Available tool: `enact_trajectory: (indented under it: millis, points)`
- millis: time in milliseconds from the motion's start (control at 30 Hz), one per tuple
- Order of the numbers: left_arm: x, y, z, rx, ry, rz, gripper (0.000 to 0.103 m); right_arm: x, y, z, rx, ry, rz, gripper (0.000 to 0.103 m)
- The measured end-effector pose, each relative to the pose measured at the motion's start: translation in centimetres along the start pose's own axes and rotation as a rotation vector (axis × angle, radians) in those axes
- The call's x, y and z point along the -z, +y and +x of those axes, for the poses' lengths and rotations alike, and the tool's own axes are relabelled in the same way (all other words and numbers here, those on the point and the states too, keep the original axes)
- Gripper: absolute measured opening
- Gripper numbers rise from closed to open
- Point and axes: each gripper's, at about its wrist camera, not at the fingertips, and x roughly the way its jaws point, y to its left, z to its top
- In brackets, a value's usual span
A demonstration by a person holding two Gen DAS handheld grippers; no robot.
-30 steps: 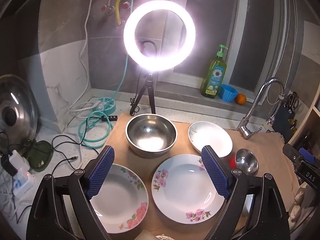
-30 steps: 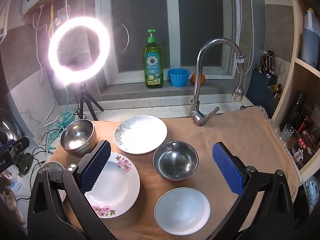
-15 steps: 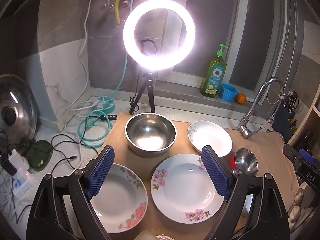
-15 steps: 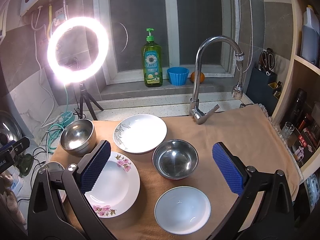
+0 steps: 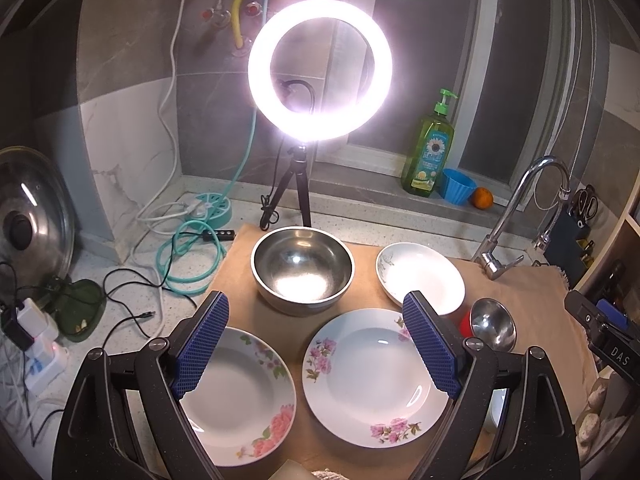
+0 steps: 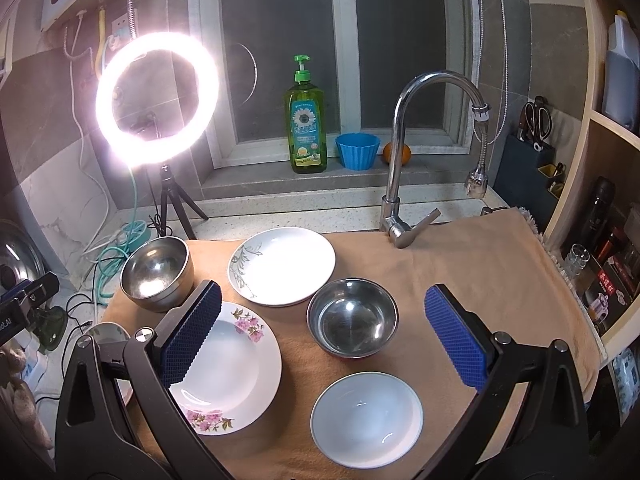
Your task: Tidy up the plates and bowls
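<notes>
Steel bowls (image 6: 352,322) shining glossy; glazed white plates (image 5: 378,376) gleaming smooth; tan cloth (image 6: 480,264) looking matt, soft.

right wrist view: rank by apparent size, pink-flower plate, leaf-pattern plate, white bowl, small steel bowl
1. pink-flower plate, partly behind a finger
2. leaf-pattern plate
3. white bowl
4. small steel bowl

The top two are unsure: the pink-flower plate is nearer the camera.
</notes>
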Motion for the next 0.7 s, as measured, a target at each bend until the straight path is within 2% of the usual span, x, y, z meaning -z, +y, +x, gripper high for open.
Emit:
enact_trajectory:
  millis: [700]
  points:
    - [0.03,-0.06,-0.02,0.001,0.0,-0.004,0.089,0.23,-0.1,-0.14,0.0,0.002,0.001,0.103]
